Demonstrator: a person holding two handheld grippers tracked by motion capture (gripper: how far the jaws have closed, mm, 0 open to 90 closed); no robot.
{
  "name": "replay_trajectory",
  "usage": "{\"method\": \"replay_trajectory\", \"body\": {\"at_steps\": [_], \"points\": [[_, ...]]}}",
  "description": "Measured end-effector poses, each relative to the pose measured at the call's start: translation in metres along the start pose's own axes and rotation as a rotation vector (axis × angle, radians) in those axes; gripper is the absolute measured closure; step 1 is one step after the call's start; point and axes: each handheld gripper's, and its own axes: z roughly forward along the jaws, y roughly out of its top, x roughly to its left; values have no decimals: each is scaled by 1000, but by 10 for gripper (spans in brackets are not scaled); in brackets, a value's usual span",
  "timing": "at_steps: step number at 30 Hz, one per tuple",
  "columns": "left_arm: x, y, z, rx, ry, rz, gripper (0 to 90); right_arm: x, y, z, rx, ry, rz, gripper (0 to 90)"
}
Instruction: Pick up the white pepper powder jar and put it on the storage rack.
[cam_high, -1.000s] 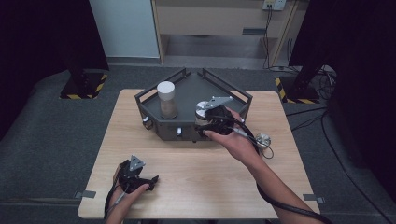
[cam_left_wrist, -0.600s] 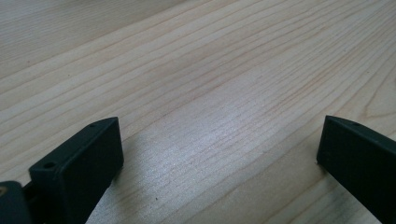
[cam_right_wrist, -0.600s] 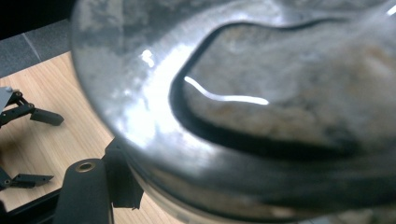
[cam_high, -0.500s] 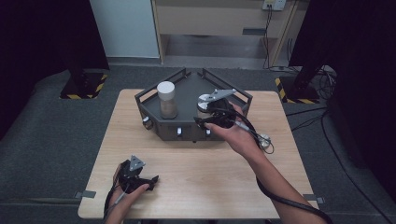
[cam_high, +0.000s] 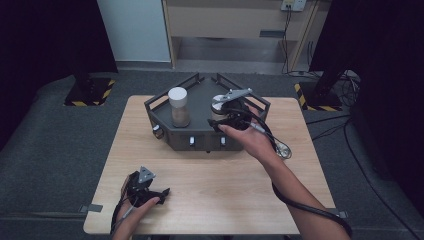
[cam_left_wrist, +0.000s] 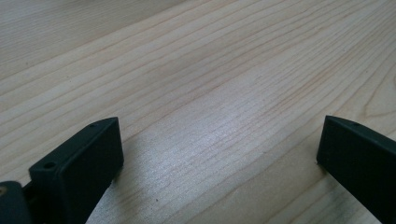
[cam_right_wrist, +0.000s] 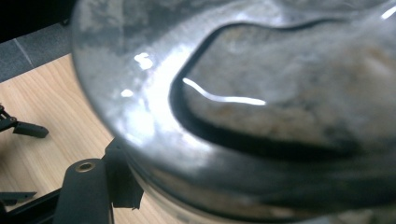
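- High view: right gripper (cam_high: 226, 119) is over the right half of the dark hexagonal tray (cam_high: 165, 122) at the back-centre of the wooden worktop (cam_high: 225, 200). Its jaws are clenched on a clear jar (cam_high: 218, 107) with pale contents; the jar sits at the tray's right side, partly hidden by the gripper. A second jar with a white lid (cam_high: 178, 106) stands upright in the tray's left half, well apart from the first.
- High view: left gripper (cam_high: 145, 187) rests on the worktop near the front-left edge, hand on it, nothing near it. A small metal ring-like piece (cam_high: 283, 148) lies on the worktop just right of the tray; can't tell what it is.
- Left gripper view: both black jaws spread wide, released, bare wood grain (cam_left_wrist: 210, 93) between them.
- Right gripper view: the jar (cam_right_wrist: 261, 107) is pressed up close, blurred glass with brownish granular contents. One jaw is seen at bottom left against the glass, the other is hidden. Worktop (cam_right_wrist: 37, 107) is at left.
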Motion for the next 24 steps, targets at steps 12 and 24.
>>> {"method": "replay_trajectory", "body": {"at_steps": [12, 24], "points": [[0, 0, 0, 0, -1, 1, 0, -8, 7, 12, 9, -10, 18, 307], [0, 0, 0, 0, -1, 0, 0, -15, 9, 24, 23, -26, 35, 307]]}}
